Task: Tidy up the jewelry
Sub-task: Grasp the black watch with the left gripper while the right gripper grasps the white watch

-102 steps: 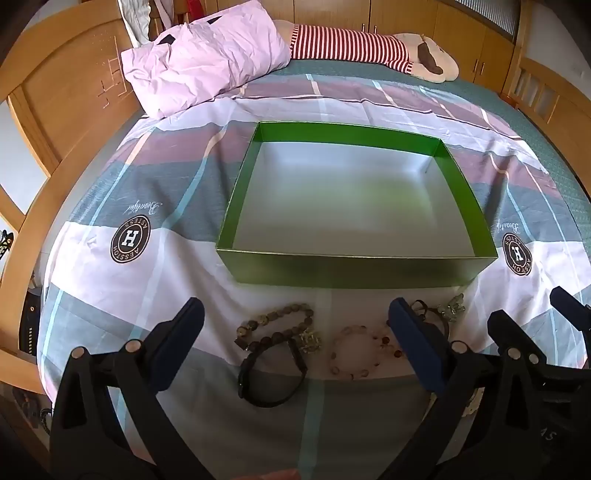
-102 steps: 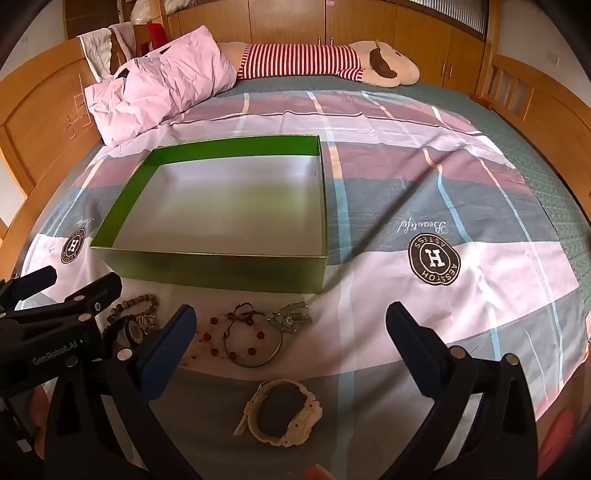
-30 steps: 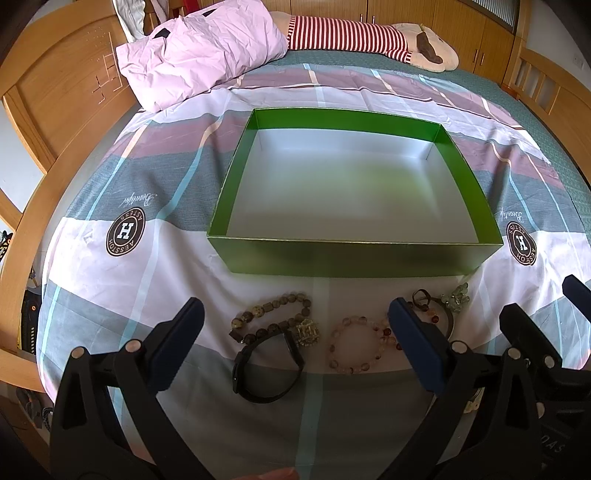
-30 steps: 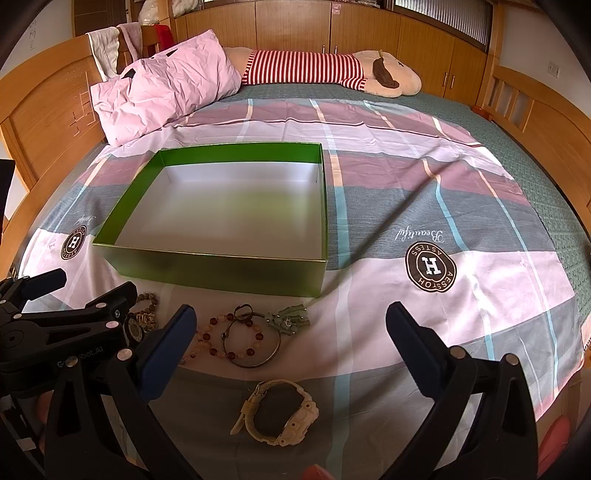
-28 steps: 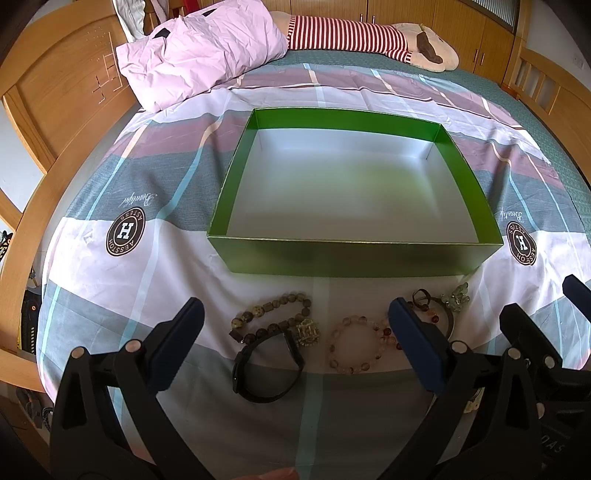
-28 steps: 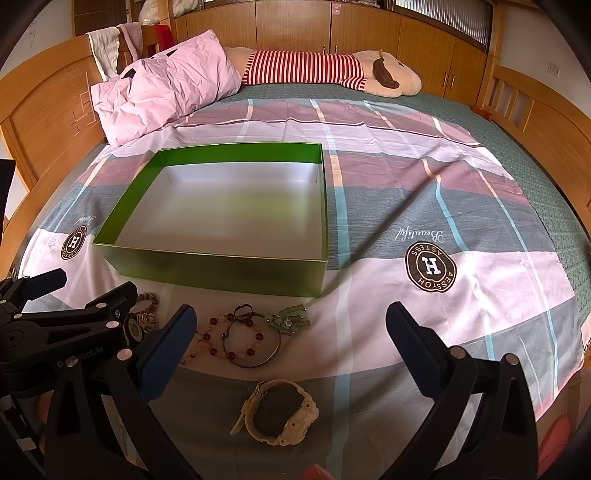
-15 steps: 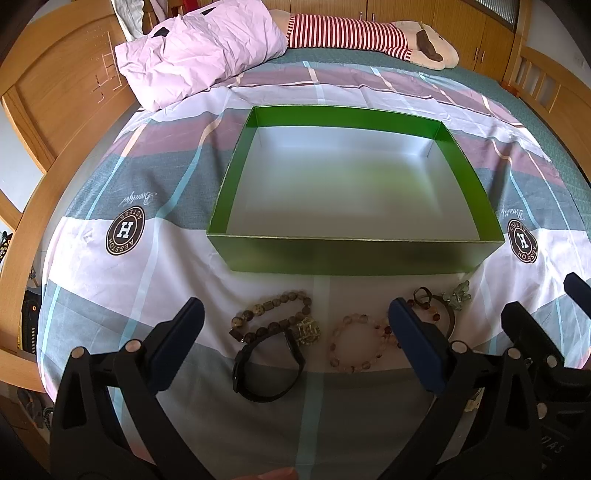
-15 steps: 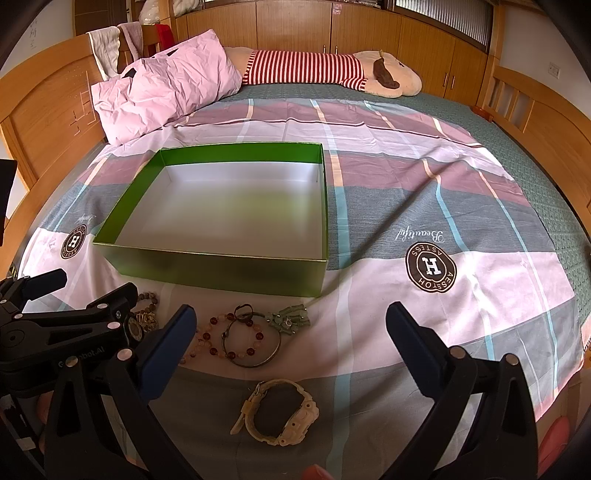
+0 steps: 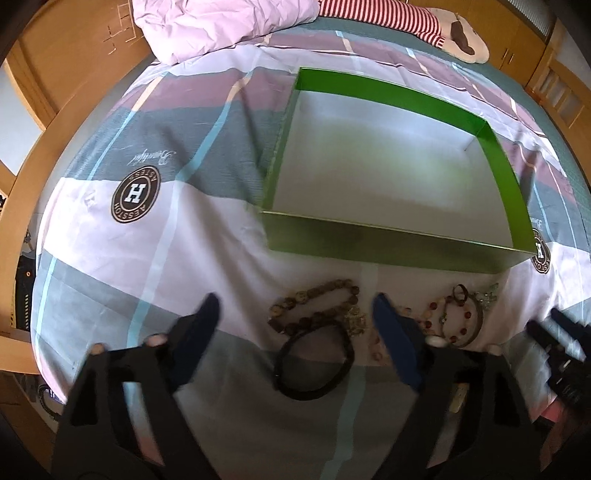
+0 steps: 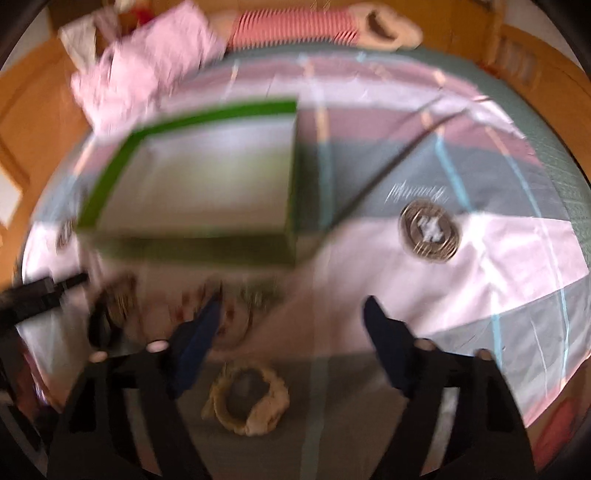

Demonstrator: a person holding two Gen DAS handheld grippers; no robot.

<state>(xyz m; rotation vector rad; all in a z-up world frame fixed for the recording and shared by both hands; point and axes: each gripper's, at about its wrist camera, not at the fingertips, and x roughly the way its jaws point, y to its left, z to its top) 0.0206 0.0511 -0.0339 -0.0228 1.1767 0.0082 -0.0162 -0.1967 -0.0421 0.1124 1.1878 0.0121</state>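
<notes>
An empty green box (image 9: 391,247) with a silver floor lies on the bed; it also shows blurred in the right wrist view (image 10: 192,251). In front of it lie a brown bead bracelet (image 9: 314,299), a black band (image 9: 314,365), a red-and-clear bead bracelet (image 9: 448,317) and a dark bangle with a small silver piece (image 9: 487,299). My left gripper (image 9: 295,317) is open and empty just above the black band and brown beads. My right gripper (image 10: 293,314) is open and empty over a cream watch (image 10: 247,402); its tip shows in the left wrist view (image 9: 565,339).
The bed has a plaid sheet with round logos (image 9: 136,194). A pink pillow (image 9: 221,26) and a striped plush toy (image 9: 406,18) lie at the far end. Wooden bed rails (image 9: 33,155) run along the sides.
Both grippers have moved forward and down toward the jewelry. The left view has swung left so the box sits to the right. The right view is motion-blurred. Nothing has been picked up.
</notes>
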